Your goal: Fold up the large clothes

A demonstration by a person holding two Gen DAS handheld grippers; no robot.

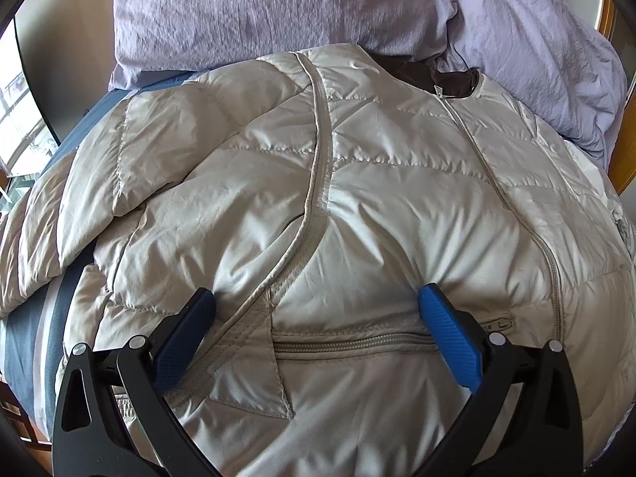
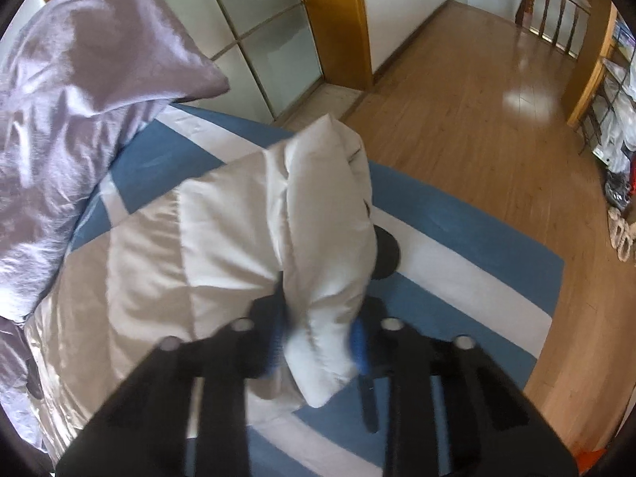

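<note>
A beige quilted puffer jacket lies front up on a bed with a blue and white striped sheet. Its zip runs down the middle and a pocket zip lies close to the camera. My left gripper stands open and wide, with both blue fingertips sunk into the jacket's lower front and fabric bulging between them. In the right wrist view, my right gripper is shut on the jacket's sleeve, which stands up folded over. A dark cuff shows behind it.
Lavender pillows and a crumpled duvet lie at the head of the bed, touching the jacket's collar. The bed's edge drops to a wooden floor. Frosted glass doors, a shelf unit and slippers stand beyond.
</note>
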